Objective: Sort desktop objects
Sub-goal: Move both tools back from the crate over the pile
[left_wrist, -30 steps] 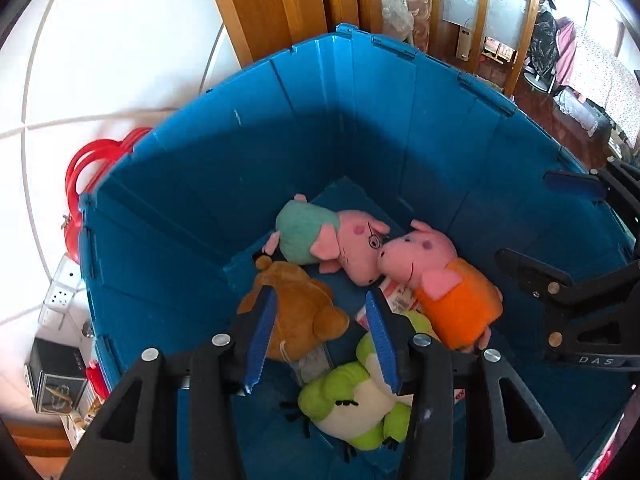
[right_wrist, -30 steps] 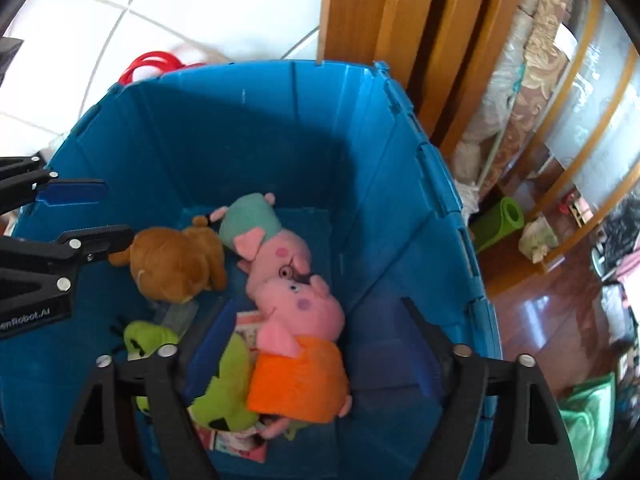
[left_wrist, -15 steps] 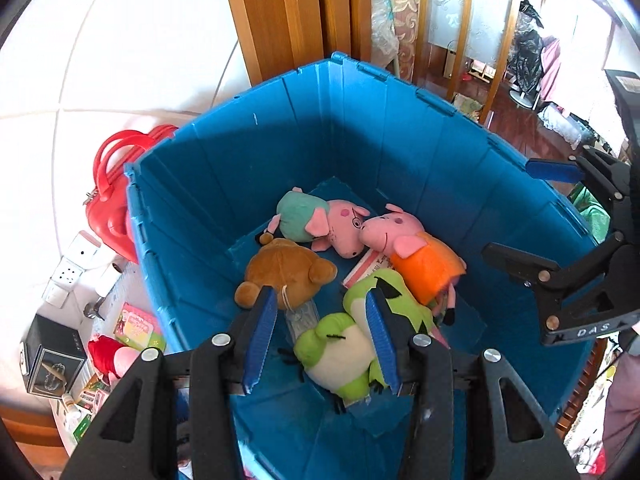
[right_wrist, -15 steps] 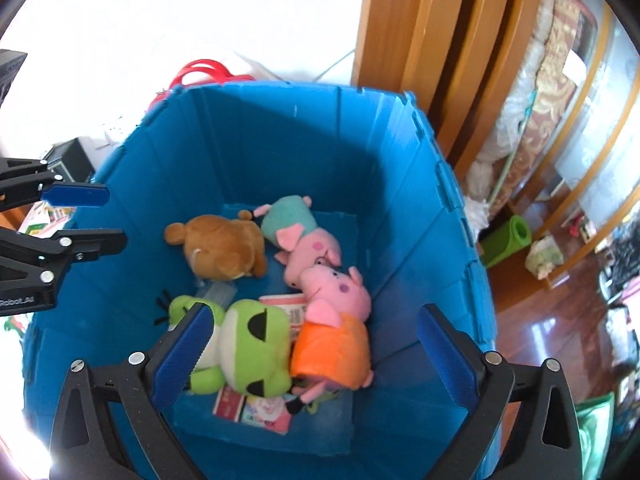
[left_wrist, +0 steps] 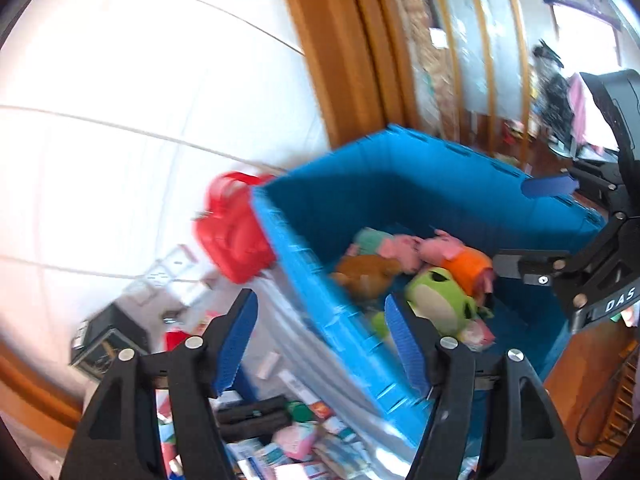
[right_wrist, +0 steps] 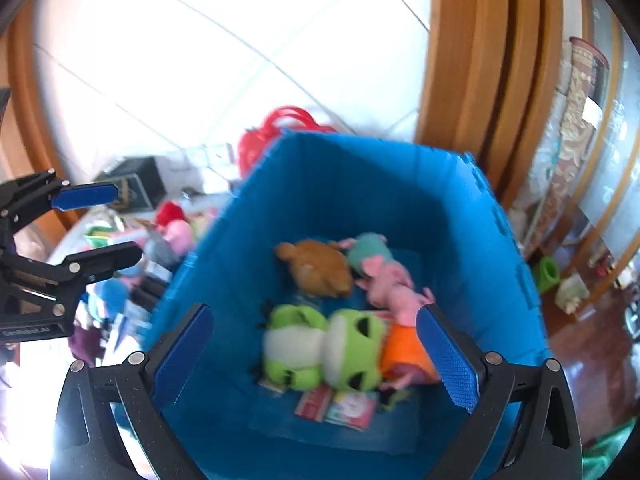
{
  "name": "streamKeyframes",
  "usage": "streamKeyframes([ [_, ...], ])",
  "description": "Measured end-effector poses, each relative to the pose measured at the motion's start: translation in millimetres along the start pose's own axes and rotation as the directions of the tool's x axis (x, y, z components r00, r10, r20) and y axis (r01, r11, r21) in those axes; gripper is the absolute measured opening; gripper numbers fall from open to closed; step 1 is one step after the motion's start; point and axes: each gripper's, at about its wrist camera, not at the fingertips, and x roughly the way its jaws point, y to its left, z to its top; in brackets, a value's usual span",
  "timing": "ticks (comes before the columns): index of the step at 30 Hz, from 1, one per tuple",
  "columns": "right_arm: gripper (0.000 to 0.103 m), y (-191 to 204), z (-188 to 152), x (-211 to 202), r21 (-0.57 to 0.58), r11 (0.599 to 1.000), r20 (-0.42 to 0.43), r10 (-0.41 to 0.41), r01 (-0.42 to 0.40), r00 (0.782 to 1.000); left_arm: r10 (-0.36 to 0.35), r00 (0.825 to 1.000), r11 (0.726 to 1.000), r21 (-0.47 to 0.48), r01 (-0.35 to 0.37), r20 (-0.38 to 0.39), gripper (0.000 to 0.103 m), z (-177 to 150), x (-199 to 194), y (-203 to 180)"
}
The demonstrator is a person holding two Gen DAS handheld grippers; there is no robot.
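A blue crate [left_wrist: 344, 320] [right_wrist: 224, 280] holds a green frog plush [left_wrist: 440, 296] [right_wrist: 320, 344], a brown bear plush [left_wrist: 368, 272] [right_wrist: 316, 268] and two pink pig plushes [left_wrist: 460, 252] [right_wrist: 392, 288]. My left gripper [left_wrist: 324, 336] hangs over the crate's left rim, its jaws opening with nothing held between them. My right gripper [right_wrist: 316, 356] stands wide open above the frog, touching nothing. Each gripper also shows at the edge of the other's view: the right gripper [left_wrist: 532, 224], the left gripper [right_wrist: 100, 224].
A red bag [left_wrist: 232, 236] [right_wrist: 280, 128] leans by the crate's far left corner. Left of the crate, a clear bin [left_wrist: 288, 344] holds small boxes, toys and a black item [left_wrist: 252, 420]. A black box [right_wrist: 136, 184] stands behind. Wooden door frames rise at the back.
Both grippers have drawn back and up from the crate, the left swinging to its left rim. The left jaws have widened; the right jaws opened fully. The plushes lie as before.
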Motion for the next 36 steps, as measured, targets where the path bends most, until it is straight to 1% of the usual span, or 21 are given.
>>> streamKeyframes([
  [2,0.103,21.6,-5.4,-8.5,0.003,1.0,0.061,0.027,-0.027,0.998,0.092,0.994,0.995,-0.047,-0.089,0.061,0.067,-23.5,-23.6,17.7],
  [4,0.103,45.2,-11.6,-14.5,0.004,0.998,0.127,0.059,-0.06,0.99,0.189,0.976,0.979,-0.099,-0.179,0.106,0.067,-50.8,-42.1,35.3],
  [5,0.103,56.3,-14.2,-16.9,0.002,0.997,0.159,0.081,-0.083,0.984,0.233,0.967,0.967,-0.127,-0.219,0.104,0.067,-63.8,-47.1,44.4],
  [6,0.103,68.0,-16.8,-18.8,-0.001,0.995,0.188,0.099,-0.101,0.977,0.261,0.962,0.957,-0.158,-0.245,0.087,0.067,-79.3,-51.0,54.1],
  [8,0.103,95.0,-22.1,-20.8,-0.021,0.989,0.24,0.147,-0.146,0.96,0.288,0.957,0.938,-0.216,-0.272,0.044,0.067,-107.8,-53.7,73.8],
  [9,0.103,107.4,-24.4,-20.8,-0.027,0.986,0.261,0.163,-0.162,0.951,0.314,0.949,0.924,-0.239,-0.3,0.02,0.067,-122.9,-54.8,82.0],
  [10,0.103,120.8,-27.0,-20.0,-0.03,0.984,0.283,0.176,-0.175,0.943,0.354,0.935,0.903,-0.259,-0.343,-0.005,0.067,-139.0,-55.8,89.8],
  [12,0.103,150.9,-32.0,-13.9,-0.071,0.976,0.292,0.217,-0.205,0.931,0.419,0.906,0.859,-0.301,-0.414,-0.051,0.067,-172.3,-56.6,104.4],
  [14,0.103,178.5,-37.6,-3.9,-0.107,0.967,0.29,0.252,-0.23,0.923,0.436,0.893,0.829,-0.339,-0.446,-0.108,0.067,-205.0,-51.8,115.3],
  [17,0.103,219.4,-50.5,19.0,-0.157,0.949,0.245,0.306,-0.273,0.92,0.418,0.888,0.8,-0.385,-0.46,-0.194,0.067,-251.9,-35.7,121.7],
  [19,0.103,242.3,-65.0,37.3,-0.152,0.943,0.202,0.323,-0.297,0.925,0.38,0.893,0.781,-0.434,-0.449,-0.241,0.067,-282.5,-21.4,121.6],
  [20,0.103,249.4,-71.8,47.2,-0.136,0.943,0.181,0.326,-0.305,0.928,0.357,0.897,0.767,-0.466,-0.44,-0.26,0.067,-298.4,-14.0,120.1],
  [21,0.103,255.6,-80.7,58.4,-0.112,0.942,0.157,0.331,-0.316,0.931,0.323,0.904,0.758,-0.496,-0.424,-0.28,0.067,-312.6,-3.8,117.9],
  [22,0.103,259.4,-91.2,67.1,-0.093,0.942,0.131,0.334,-0.323,0.934,0.291,0.907,0.749,-0.517,-0.414,-0.305,0.067,-324.6,7.5,113.7],
  [25,0.103,268.6,-120.7,98.4,-0.05,0.954,0.034,0.298,-0.296,0.954,0.193,0.905,0.73,-0.561,-0.391,-0.379,0.067,-360.8,40.2,96.8],
  [27,0.103,272.7,-140.7,117.4,-0.048,0.959,-0.046,0.278,-0.28,0.96,0.142,0.895,0.728,-0.568,-0.384,-0.423,0.067,-381.5,59.0,86.4],
  [29,0.103,272.8,-161.6,134.2,-0.039,0.965,-0.121,0.254,-0.26,0.96,0.094,0.887,0.719,-0.585,-0.374,-0.452,0.067,-395.7,76.9,80.1],
  [31,0.103,266.2,-179.5,152.9,0.0,0.971,-0.2,0.233,-0.237,0.952,0.057,0.9,0.711,-0.615,-0.341,-0.433,0.067,-401.4,88.6,77.4],
  [32,0.103,262.1,-186.2,161.2,0.018,0.975,-0.235,0.218,-0.22,0.947,0.06,0.898,0.713,-0.611,-0.345,-0.437,0.067,-401.5,95.0,76.0],
  [34,0.103,253.3,-200.7,177.4,0.054,0.983,-0.304,0.182,-0.173,0.935,0.06,0.887,0.739,-0.577,-0.348,-0.459,0.065,-401.8,112.5,72.4],
  [36,0.103,247.7,-211.5,189.5,0.079,0.987,-0.352,0.158,-0.139,0.923,0.076,0.879,0.752,-0.552,-0.36,-0.471,0.057,-404.4,120.8,68.2],
])
